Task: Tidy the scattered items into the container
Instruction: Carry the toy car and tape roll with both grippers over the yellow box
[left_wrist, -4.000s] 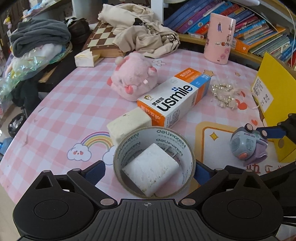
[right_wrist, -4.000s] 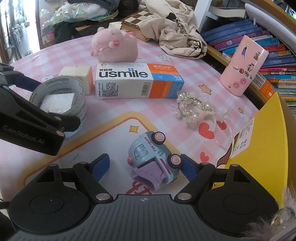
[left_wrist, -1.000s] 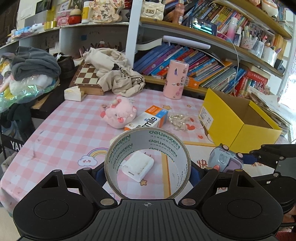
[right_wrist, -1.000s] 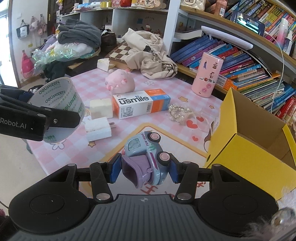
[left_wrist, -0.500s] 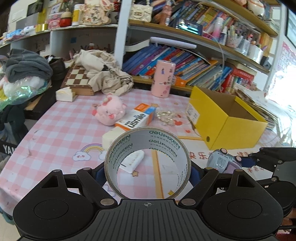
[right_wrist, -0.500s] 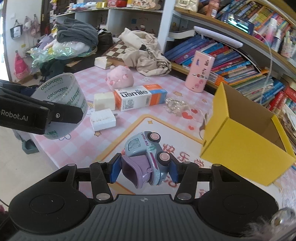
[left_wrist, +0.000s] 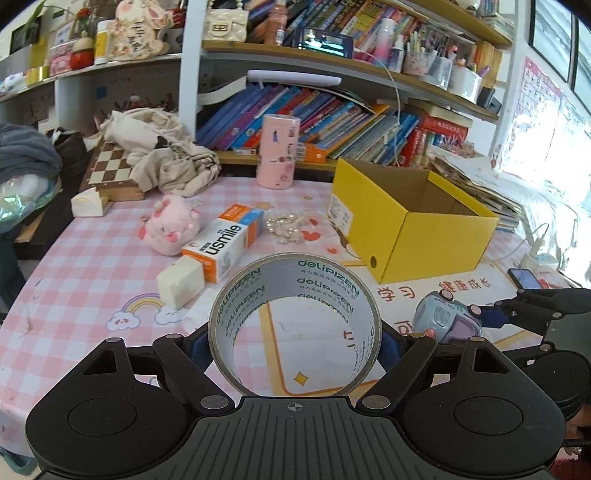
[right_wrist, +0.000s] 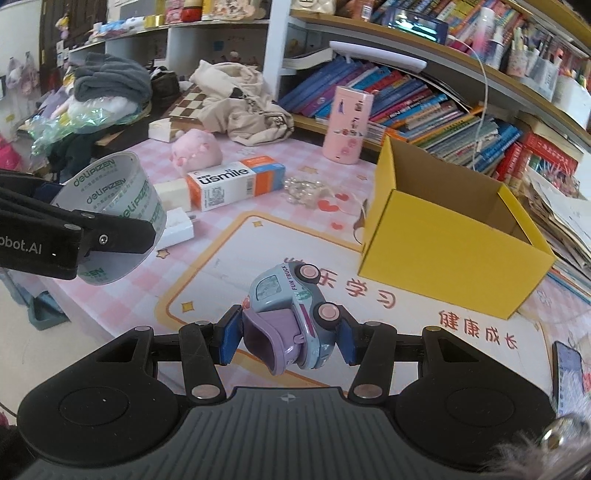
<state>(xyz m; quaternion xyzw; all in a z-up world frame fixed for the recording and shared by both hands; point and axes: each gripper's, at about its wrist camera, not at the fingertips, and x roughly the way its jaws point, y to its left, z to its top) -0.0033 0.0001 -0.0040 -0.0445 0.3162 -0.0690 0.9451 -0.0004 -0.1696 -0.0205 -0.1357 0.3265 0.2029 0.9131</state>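
Observation:
My left gripper (left_wrist: 293, 343) is shut on a roll of clear tape (left_wrist: 295, 269) printed "delipizen", held above the table's near edge. To its right, my right gripper (right_wrist: 289, 339) is shut on a blue and purple toy truck (right_wrist: 291, 299), tilted nose down over the yellow-bordered mat. The open yellow cardboard box (right_wrist: 443, 254) stands ahead and to the right of both, and its visible inside looks bare. In the right wrist view the tape roll (right_wrist: 122, 192) shows at the left. In the left wrist view the toy truck (left_wrist: 439, 317) shows at the right.
On the pink checked cloth lie a usmile carton (left_wrist: 221, 240), a pink plush (left_wrist: 170, 225), a cream block (left_wrist: 181, 282), a pearl bracelet (left_wrist: 286, 225) and a white charger (right_wrist: 181, 227). A pink cylinder (left_wrist: 277, 155) and bookshelves stand behind; a phone (left_wrist: 524, 277) lies right.
Since four seconds ago both items have been lifted off the table. Over the last second both grippers swung right, so the yellow box sits more centrally in each view.

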